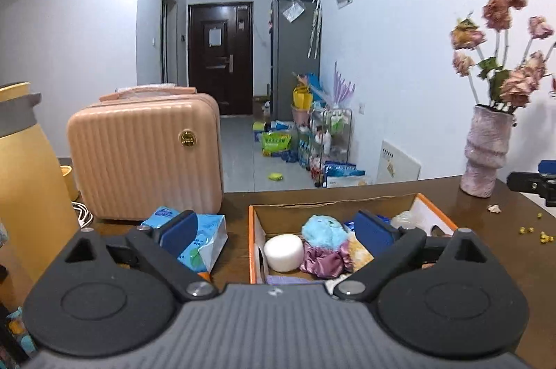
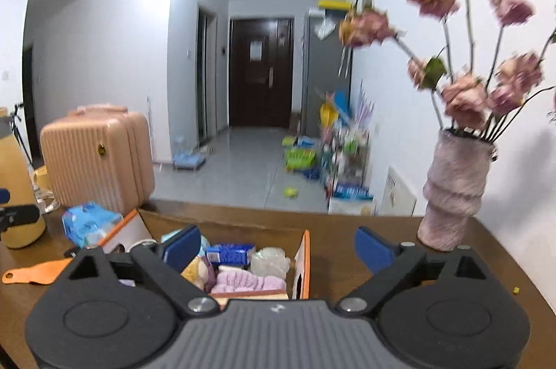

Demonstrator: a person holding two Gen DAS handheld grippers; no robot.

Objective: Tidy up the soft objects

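An orange-edged cardboard box (image 1: 251,231) (image 2: 305,259) sits on the brown table and holds several soft things: a white foam puck (image 1: 283,251), a light-blue fluffy piece (image 1: 325,231), a purple satin scrunchie (image 1: 321,259), a lilac cloth (image 2: 248,280), a clear puffy item (image 2: 269,259) and a blue pack (image 2: 229,252). My left gripper (image 1: 276,235) hangs open above the box's near side, nothing between its blue pads. My right gripper (image 2: 278,247) is open too, over the box's right wall, empty. A blue tissue pack (image 1: 205,238) (image 2: 88,223) lies left of the box.
A pink ribbed case (image 1: 146,157) (image 2: 97,160) stands at the table's back left, beside a yellow flask (image 1: 24,181) (image 2: 15,195). A pink vase (image 1: 484,152) (image 2: 451,191) with dried roses stands at the back right. An orange scraper (image 2: 38,271) lies at the left. Yellow crumbs (image 1: 535,231) dot the table.
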